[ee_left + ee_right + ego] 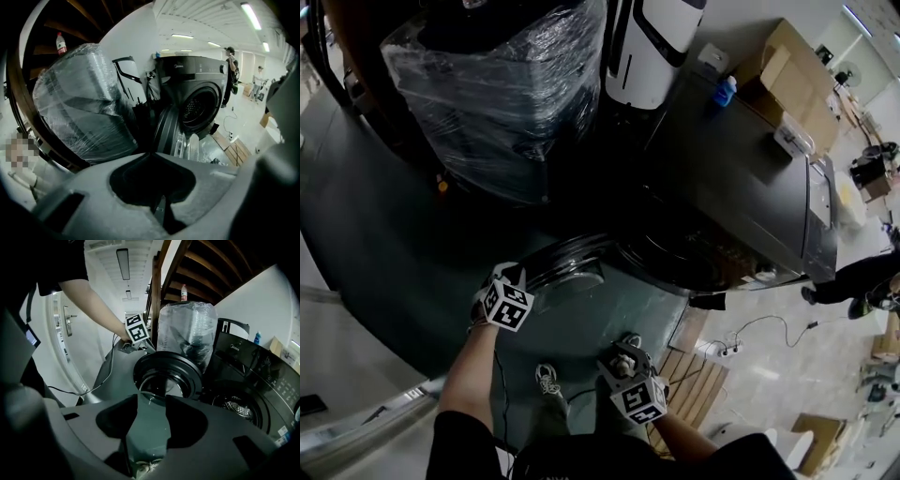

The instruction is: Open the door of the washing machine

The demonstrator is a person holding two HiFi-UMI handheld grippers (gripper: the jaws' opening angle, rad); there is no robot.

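Note:
The dark washing machine (750,187) stands at the right of the head view. Its round door (572,267) is swung wide open, away from the drum opening (201,108). In the left gripper view the door (166,131) shows edge-on ahead, apart from the jaws. My left gripper (150,152) is shut with nothing between its jaws; in the head view it (511,277) hovers by the door's left rim. My right gripper (150,399) stands open and empty, pointing at the door's glass (168,376); in the head view it (623,347) hangs below the door.
A bulky plastic-wrapped item (497,84) stands left of the machine, with a white appliance (652,47) behind. A blue bottle (725,91) and cardboard boxes (797,66) sit at the back right. A wooden pallet (694,380) lies on the floor; a person (853,277) stands at the right.

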